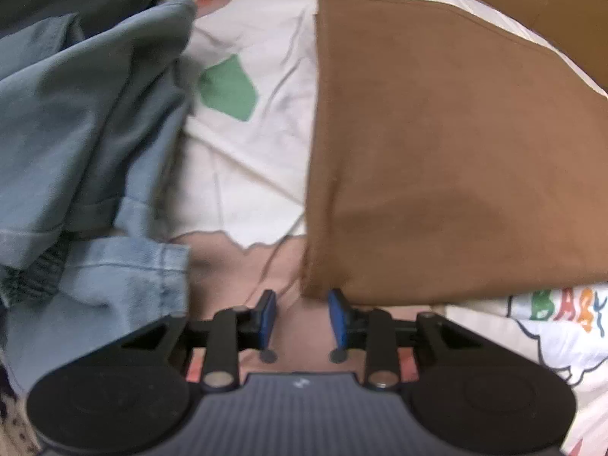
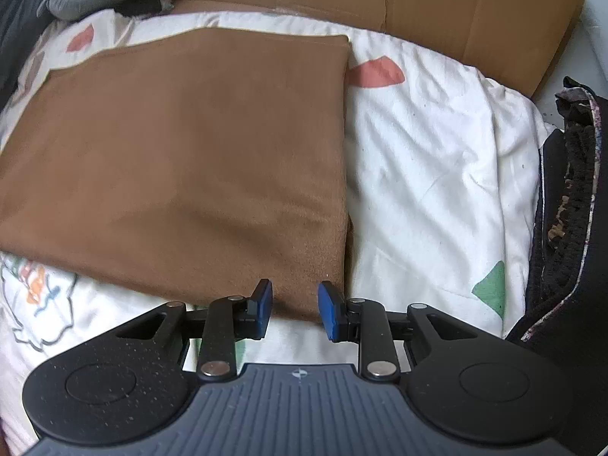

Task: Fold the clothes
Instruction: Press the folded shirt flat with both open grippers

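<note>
Patterned bedsheet (image 2: 437, 174), folded brown cloth (image 2: 182, 159), jeans (image 1: 87, 133)

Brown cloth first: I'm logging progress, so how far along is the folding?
Done: the brown cloth lies flat as a neat rectangle on the printed bedsheet. In hand: nothing; the left gripper and right gripper sit open at its near corners. Left: the blue denim garment lies crumpled beside it, unfolded.
</note>
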Demonstrator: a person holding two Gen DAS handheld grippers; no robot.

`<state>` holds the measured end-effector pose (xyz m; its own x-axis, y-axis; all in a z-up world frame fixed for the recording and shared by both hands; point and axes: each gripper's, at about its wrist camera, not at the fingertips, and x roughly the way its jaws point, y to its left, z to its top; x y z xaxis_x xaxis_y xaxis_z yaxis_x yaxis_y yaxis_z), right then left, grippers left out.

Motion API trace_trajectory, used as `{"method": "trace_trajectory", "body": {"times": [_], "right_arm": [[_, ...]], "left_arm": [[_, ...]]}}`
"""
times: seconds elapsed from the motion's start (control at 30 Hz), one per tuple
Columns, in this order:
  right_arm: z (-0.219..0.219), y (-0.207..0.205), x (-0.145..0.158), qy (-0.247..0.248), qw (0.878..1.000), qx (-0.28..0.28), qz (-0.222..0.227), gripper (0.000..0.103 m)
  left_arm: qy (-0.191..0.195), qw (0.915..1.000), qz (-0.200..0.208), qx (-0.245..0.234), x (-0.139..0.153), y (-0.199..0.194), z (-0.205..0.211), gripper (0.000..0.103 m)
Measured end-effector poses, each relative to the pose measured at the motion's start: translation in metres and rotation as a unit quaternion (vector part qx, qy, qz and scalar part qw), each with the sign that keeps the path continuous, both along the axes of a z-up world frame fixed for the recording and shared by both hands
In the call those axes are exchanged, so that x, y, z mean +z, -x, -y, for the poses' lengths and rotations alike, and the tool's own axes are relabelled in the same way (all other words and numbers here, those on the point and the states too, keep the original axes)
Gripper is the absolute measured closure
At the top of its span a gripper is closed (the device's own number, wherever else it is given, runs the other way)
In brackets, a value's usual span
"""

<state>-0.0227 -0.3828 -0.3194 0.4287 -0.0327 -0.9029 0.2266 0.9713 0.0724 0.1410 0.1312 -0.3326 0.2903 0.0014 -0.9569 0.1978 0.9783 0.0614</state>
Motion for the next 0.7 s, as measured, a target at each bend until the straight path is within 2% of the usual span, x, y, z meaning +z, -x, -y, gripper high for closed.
{"method": "trace_trajectory", "body": {"times": [0.13, 0.3, 0.7], "right_arm": [[-0.006, -0.003, 0.010, -0.012, 1.000, 0.008, 0.014, 0.070], [-0.019, -0.017, 0.017, -0.018, 0.999, 0.022, 0.032, 0.070], [-0.053, -0.067, 0.013, -0.009, 0.998, 0.042, 0.053, 0.068]], "left_arm": [[-0.001, 0.9996, 0.029, -0.001, 0.019, -0.002, 0.005, 0.071], [0.036, 0.9980, 0.047, -0.023, 0.032, -0.013, 0.026, 0.067], [0.118, 0.9870, 0.059, -0.092, 0.025, -0.025, 0.126, 0.061]]}}
